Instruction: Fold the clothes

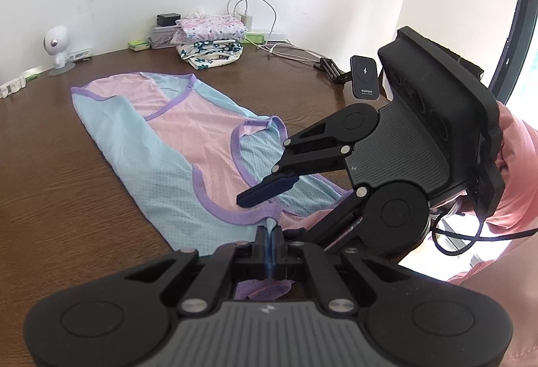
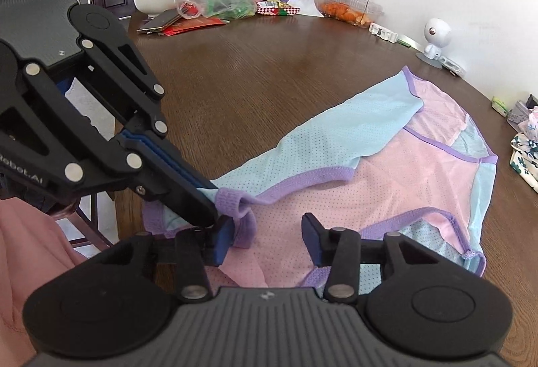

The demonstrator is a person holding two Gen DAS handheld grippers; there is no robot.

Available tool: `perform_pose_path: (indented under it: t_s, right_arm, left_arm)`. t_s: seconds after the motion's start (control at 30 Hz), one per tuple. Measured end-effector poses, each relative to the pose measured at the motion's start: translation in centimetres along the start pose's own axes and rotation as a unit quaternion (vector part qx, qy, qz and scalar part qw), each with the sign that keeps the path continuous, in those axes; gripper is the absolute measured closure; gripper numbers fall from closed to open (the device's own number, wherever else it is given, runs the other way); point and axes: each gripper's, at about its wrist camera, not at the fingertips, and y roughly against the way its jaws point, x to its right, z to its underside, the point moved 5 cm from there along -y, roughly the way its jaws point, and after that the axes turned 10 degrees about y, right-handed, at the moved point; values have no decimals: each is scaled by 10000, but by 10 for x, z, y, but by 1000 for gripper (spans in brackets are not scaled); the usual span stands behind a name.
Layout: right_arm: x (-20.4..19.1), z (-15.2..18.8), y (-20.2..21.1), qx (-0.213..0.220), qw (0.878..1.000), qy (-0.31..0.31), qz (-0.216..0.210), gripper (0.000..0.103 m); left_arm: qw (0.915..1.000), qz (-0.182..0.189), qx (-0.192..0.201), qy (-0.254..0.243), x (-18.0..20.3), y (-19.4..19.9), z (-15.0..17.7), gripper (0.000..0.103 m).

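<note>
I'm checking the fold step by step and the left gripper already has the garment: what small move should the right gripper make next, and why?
Probably close the right gripper on the fabric between its fingers. The left gripper is shut on the purple-trimmed edge of the mesh garment, while the right one's jaws stand open over the pink panel beside it, pads not pressing. A second grip should let both lift the edge to fold.

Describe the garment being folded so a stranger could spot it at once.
On the brown wooden table, nearest the two grippers, lies a flat pink and light blue mesh vest with purple trim. The left gripper pinches its near edge. Unlike the folded floral clothes stacked by the wall, it is spread out and plain.
</note>
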Motion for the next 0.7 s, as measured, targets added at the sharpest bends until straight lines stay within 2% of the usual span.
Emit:
perform_pose_path:
  t_s: [0.17, 0.37, 0.47, 0.5, 0.57, 0.7]
  right_arm:
    - [3, 17, 18, 58, 10000, 63, 51, 41]
    - [11, 29, 40, 176, 9998, -85, 82, 38]
    - [19, 24, 47, 383, 9987, -310, 98, 37]
    - [22, 22, 48, 452, 9982, -379, 106, 37]
    - [26, 17, 50, 583, 9971, -478, 122, 37]
    - [30, 5, 48, 808, 9948, -602, 134, 38]
  left_arm:
    - [9998, 38, -201, -29, -1, -12, 8, 102]
    - [9991, 45, -406, -60, -1, -26, 15, 99]
    - [9989, 154, -442, -31, 1, -29, 17, 85]
    - [9989, 197, -425, -25, 2, -28, 17, 67]
    - [9994, 224, -222, -116, 7, -16, 15, 42]
    - [9988, 380, 235, -193, 6, 20, 13, 35]
